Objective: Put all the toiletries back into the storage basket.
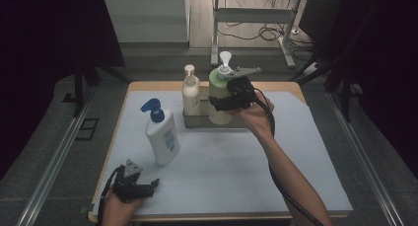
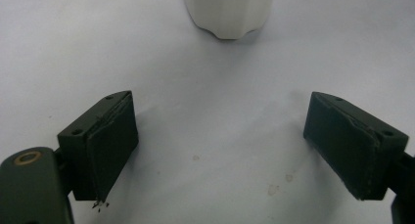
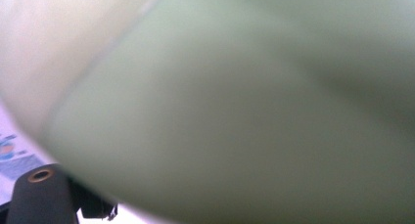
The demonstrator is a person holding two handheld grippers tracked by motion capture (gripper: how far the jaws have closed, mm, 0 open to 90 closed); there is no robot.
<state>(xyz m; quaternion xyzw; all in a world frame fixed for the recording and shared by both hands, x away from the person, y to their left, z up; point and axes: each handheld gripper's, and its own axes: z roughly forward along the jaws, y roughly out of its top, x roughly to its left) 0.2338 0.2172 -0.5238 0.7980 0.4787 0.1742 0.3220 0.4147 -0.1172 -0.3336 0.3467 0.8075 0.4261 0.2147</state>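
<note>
One green pump bottle (image 1: 217,95) clamped in right gripper (image 1: 220,103) | lower upright into metal tray (image 1: 193,121) beside cream bottle (image 1: 191,94) | left gripper (image 1: 154,185) agape, idle.

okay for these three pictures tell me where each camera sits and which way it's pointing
High view: above the person's side, looking forward and down on the table; both forearms, left gripper and right gripper at the green bottle show.
Left gripper view: rides the left gripper, facing the white bottle; its two fingers show, apart.
Right gripper view: pressed close to the green bottle; part of the gripper's black body shows.
Shared: the green bottle, high and right gripper views.
</note>
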